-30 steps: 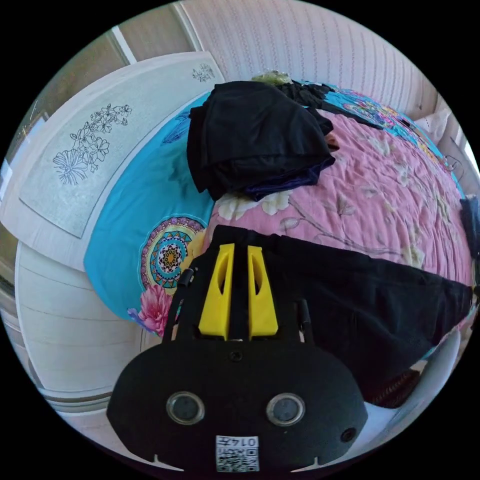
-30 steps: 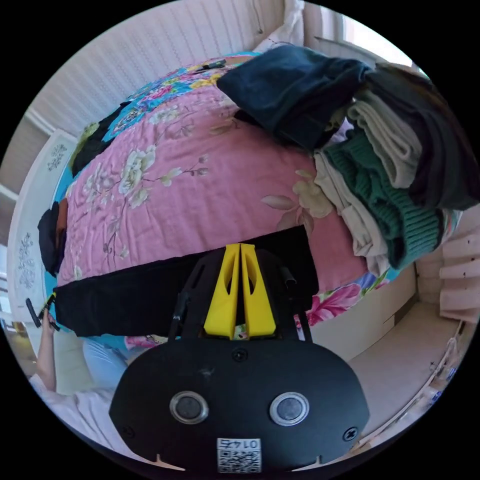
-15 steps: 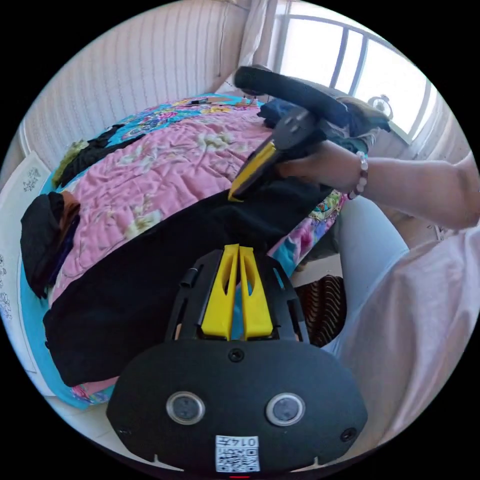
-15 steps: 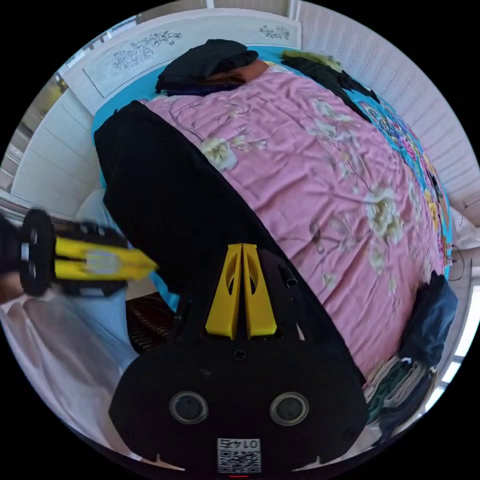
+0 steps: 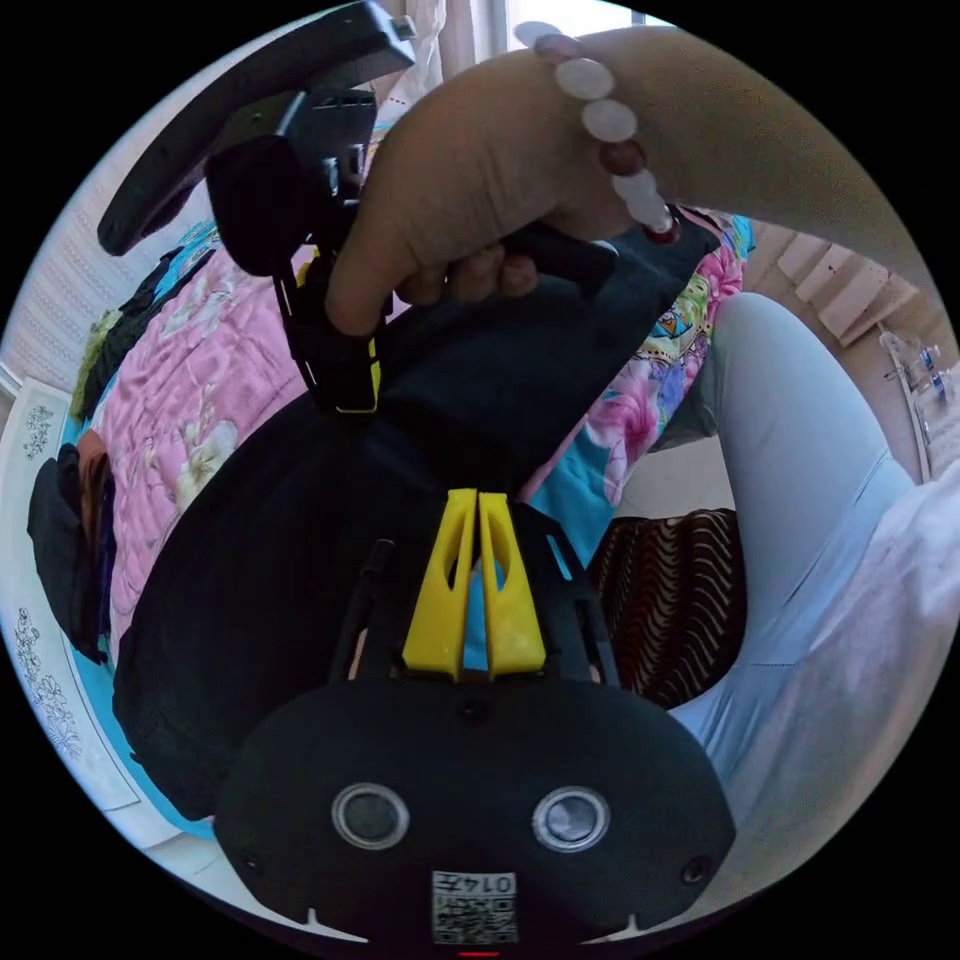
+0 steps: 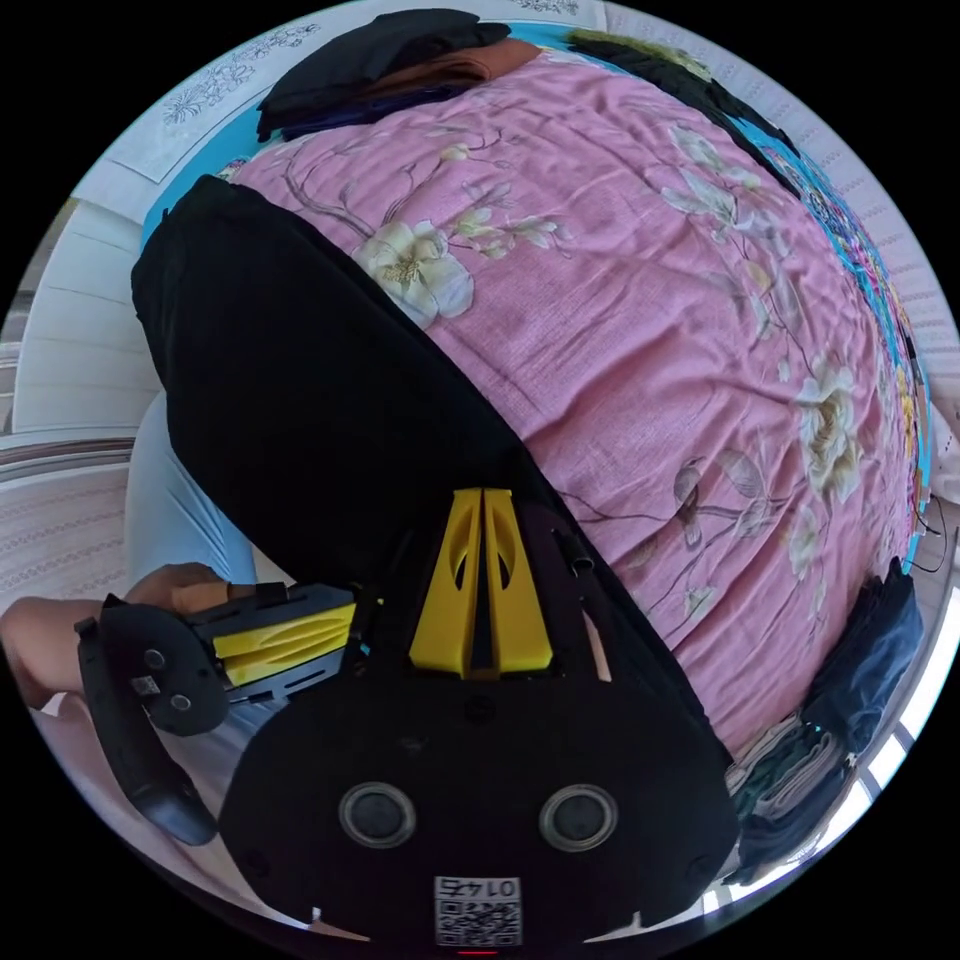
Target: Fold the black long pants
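Black pants (image 6: 300, 400) on pink quilt (image 6: 650, 300), both tongs closed (seemingly pinching fabric).

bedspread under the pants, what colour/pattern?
Pink with pale flowers and thin branches: the bedspread, clearest in the right gripper view, with the black pants lying along its edge.

Pants (image 6: 300, 400) along quilt (image 6: 650, 300) edge (stack (image 6: 390, 50) probably behind).
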